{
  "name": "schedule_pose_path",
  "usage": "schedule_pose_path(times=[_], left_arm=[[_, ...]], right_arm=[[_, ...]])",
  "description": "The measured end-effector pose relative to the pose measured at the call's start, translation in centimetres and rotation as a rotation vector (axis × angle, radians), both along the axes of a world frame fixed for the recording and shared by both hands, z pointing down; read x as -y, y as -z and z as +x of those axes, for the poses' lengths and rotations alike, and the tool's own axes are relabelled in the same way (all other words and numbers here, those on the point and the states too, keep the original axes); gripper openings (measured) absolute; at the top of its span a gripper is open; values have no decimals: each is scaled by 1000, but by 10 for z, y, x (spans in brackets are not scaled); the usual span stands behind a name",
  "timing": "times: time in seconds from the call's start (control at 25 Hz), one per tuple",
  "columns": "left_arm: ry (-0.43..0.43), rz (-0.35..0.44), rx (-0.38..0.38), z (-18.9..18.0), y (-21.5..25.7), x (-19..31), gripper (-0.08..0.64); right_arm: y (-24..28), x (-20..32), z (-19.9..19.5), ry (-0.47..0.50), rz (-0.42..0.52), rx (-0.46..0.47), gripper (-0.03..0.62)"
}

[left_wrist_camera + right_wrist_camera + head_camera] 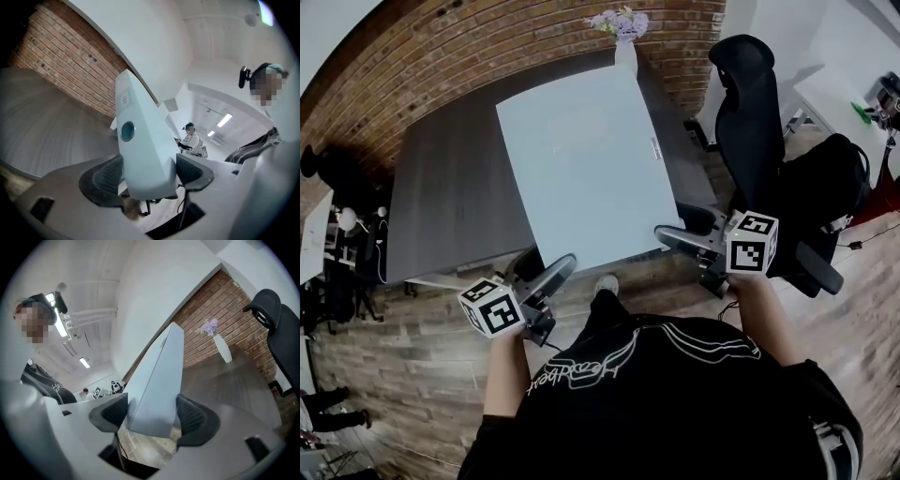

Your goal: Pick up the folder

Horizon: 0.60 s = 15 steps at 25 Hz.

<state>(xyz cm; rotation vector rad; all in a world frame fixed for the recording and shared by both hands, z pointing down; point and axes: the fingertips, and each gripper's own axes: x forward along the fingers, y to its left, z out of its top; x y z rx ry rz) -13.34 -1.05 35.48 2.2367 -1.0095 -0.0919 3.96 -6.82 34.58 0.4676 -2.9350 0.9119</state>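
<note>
In the head view I see the folder point(586, 164), pale blue-grey and wide, lying flat-side up over the dark grey table point(441, 202). Its near edge reaches past the table edge, above the wooden floor point(412, 337). The left gripper point(558, 269) bites on the near left corner and the right gripper point(670, 234) on the near right corner. If the far edge touches the table, I cannot tell from here. Behind the folder stands a white vase point(625, 52) with pale purple flowers point(622, 21), in front of the brick wall point(487, 37). A black office chair point(750, 112) is just beside the table on the right.

In the left gripper view both dark pads point(101, 180) press on the folder point(140, 140) from two sides, so this gripper is clamped on it. A round hole point(127, 131) shows in the narrow face of the folder. The table top point(51, 136) lies to the left, apart from the corner. Far behind, a person point(190, 139) stands in a bright room.

In the right gripper view the pads point(192, 416) also hold the folder point(157, 376) tight between them; its corner hangs over the floor. The table point(229, 385), the vase point(222, 348) and the chair point(281, 338) are to the right.
</note>
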Motion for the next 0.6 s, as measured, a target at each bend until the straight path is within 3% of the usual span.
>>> schedule_pose_path(times=[0.6], left_arm=[[15,140,17,9,59,-5,356]], right_arm=[[53,-11,11,-33,115,50,291]])
